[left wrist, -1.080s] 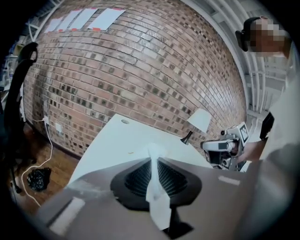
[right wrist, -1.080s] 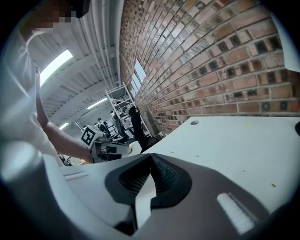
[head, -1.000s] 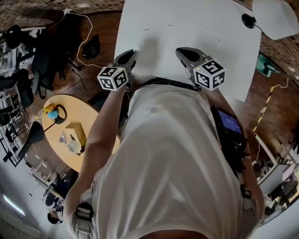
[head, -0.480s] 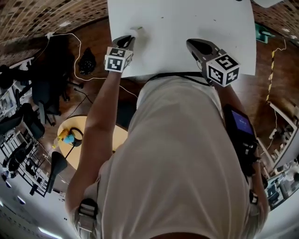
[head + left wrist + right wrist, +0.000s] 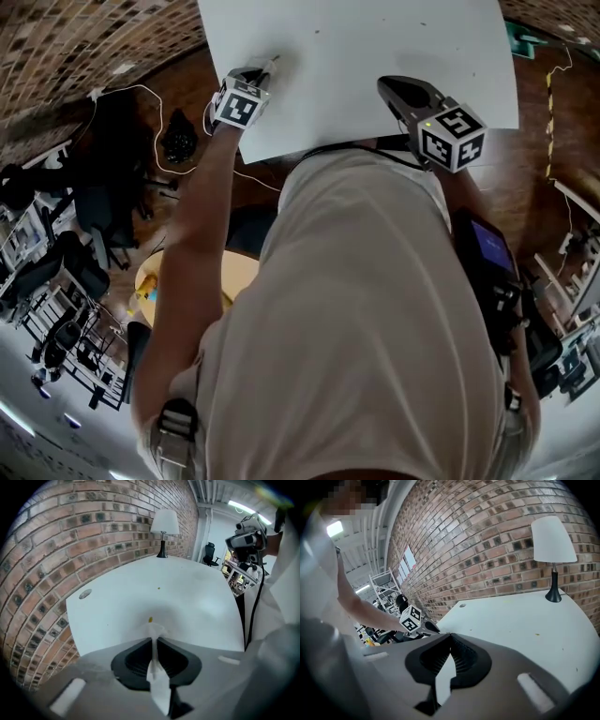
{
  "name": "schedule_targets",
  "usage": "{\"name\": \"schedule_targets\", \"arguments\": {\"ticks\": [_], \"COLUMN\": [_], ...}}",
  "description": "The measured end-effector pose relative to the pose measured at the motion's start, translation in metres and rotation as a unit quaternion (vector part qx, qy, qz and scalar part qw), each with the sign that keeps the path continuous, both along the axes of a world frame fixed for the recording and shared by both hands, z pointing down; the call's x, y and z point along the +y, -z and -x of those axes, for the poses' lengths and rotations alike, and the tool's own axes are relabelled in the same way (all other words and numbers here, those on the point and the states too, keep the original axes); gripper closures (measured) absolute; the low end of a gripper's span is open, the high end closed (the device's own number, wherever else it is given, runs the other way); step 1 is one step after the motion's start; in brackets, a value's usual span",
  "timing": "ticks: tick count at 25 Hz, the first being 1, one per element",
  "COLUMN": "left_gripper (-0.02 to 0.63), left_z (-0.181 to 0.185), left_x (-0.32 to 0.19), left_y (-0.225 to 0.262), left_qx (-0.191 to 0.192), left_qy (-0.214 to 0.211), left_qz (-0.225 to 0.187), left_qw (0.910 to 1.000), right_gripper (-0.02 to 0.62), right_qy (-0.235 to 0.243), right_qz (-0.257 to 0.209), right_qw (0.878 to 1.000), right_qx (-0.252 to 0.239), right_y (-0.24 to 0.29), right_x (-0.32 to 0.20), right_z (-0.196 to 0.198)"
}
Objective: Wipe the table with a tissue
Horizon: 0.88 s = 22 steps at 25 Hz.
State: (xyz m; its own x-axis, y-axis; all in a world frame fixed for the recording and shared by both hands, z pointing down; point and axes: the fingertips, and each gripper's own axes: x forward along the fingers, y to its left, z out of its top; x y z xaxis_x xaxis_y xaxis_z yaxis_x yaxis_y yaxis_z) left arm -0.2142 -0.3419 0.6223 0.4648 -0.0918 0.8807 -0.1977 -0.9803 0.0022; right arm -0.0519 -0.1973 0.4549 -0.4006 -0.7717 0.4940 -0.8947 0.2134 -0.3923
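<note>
The left gripper (image 5: pixel 153 640) fingers (image 5: pixel 136 657) pinch the tissue (image 5: pixel 158 686), its tip just short of a yellow speck (image 5: pixel 150 619) straight ahead on the worktop (image 5: pixel 197 597).

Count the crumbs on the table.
2: one crumb just past the tissue, another farther out toward the lamp. Fainter ones may go unseen.

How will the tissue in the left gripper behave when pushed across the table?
Probably floppy: the tissue sits crumpled in the shut left gripper. Thin and likely light, it may bunch up rather than slide flat.
</note>
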Motion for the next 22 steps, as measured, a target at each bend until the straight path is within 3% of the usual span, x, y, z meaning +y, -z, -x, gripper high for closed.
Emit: {"name": "schedule_targets", "arguments": {"ticks": [7,13,22], "left_gripper": [0.568,0.569,0.57], "left_z": [-0.004,-0.016,-0.038], "left_x": [0.001,-0.009,-0.016], "left_y": [-0.004,0.004,0.007], "left_qx": [-0.028,-0.015,-0.022], "left_qy": [0.008,0.044,0.024], "left_qz": [0.034,0.086,0.071], "left_qw": [0.999,0.9952,0.997], "right_gripper": [0.588,0.588,0.588], "right_qy": [-0.004,-0.007,-0.031], "right_qz": [0.006,0.014,0.017], "right_qw": [1.0,1.0,0.999], "right_qx": [-0.006,-0.012,-0.016], "right_y": [0.0,-0.006,-0.008], "right_x": [0.0,0.0,0.004], "right_z": [-0.005,-0.006,-0.02]}}
